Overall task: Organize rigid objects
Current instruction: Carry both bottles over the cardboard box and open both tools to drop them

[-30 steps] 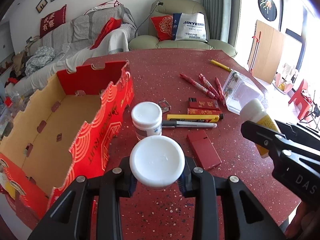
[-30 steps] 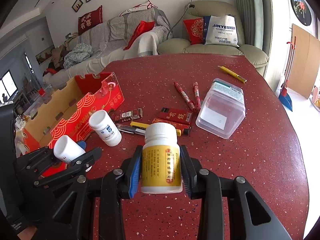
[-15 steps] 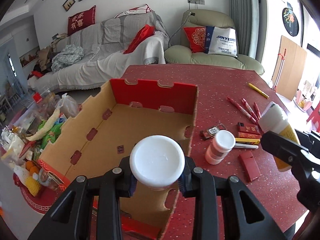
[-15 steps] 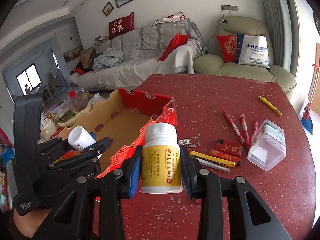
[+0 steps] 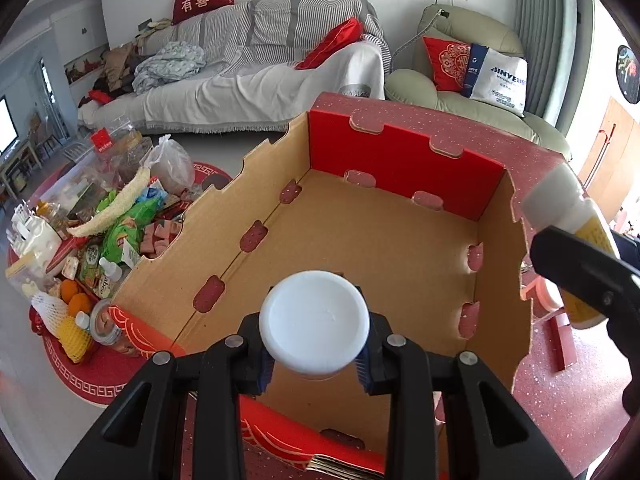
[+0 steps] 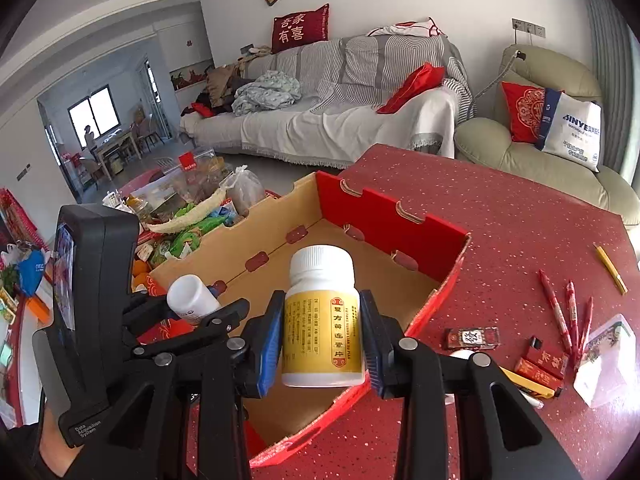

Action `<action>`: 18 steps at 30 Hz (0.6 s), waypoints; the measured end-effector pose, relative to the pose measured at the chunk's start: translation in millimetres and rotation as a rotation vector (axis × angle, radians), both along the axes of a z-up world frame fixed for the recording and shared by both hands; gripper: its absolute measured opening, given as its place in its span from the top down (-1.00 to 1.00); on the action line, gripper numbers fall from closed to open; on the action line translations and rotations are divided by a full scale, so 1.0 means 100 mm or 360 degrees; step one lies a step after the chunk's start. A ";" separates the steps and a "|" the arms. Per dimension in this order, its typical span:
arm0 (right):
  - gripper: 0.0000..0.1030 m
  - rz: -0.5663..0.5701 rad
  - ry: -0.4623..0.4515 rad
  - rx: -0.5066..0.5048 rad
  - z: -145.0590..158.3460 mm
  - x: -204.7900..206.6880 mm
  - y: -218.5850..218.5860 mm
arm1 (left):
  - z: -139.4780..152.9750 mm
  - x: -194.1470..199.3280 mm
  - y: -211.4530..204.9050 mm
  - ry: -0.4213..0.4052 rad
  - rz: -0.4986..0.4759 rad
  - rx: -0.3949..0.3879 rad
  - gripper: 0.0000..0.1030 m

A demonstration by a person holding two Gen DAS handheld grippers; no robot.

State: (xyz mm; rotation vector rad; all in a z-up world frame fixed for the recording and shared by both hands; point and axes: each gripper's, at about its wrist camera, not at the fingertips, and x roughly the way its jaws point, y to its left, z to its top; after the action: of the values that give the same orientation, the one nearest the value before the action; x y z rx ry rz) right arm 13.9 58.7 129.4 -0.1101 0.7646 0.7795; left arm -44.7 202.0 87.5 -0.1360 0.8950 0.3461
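Change noted: a second ago both grippers hung over the red table (image 6: 500, 216) among the loose items; both are now above the open cardboard box (image 5: 384, 240), which fills the centre of the left wrist view. Judgement: transport is done and release into the box is the next step.

Left gripper (image 5: 314, 354), lower centre of its view: closed firmly on a white-capped bottle (image 5: 314, 328), held above the box floor near the front wall.

Right gripper (image 6: 323, 344), lower centre of its view: pads clamped on both sides of a yellow-labelled medicine bottle (image 6: 323, 332), held upright over the box's near right corner.

Pens (image 6: 560, 308), small red boxes and a clear plastic container (image 6: 604, 360) lie unsorted at lower right.
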 end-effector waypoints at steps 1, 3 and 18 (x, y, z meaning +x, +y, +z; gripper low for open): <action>0.28 0.0004 0.0006 -0.0009 -0.02 0.02 0.04 | -0.01 0.01 0.03 0.0002 0.0004 -0.0013 0.33; 0.28 0.0010 0.0023 -0.0027 -0.06 0.07 0.12 | -0.05 0.03 0.08 0.0019 0.0007 -0.0015 0.33; 0.27 0.0009 0.0089 -0.0098 -0.20 0.24 0.34 | -0.27 0.16 0.27 0.0088 0.0017 -0.0109 0.29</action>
State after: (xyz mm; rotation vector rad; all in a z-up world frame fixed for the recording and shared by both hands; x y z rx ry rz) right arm 37.8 92.6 108.9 -0.1462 0.8421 0.7670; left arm -28.3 228.8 60.2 -0.1952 0.9614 0.3303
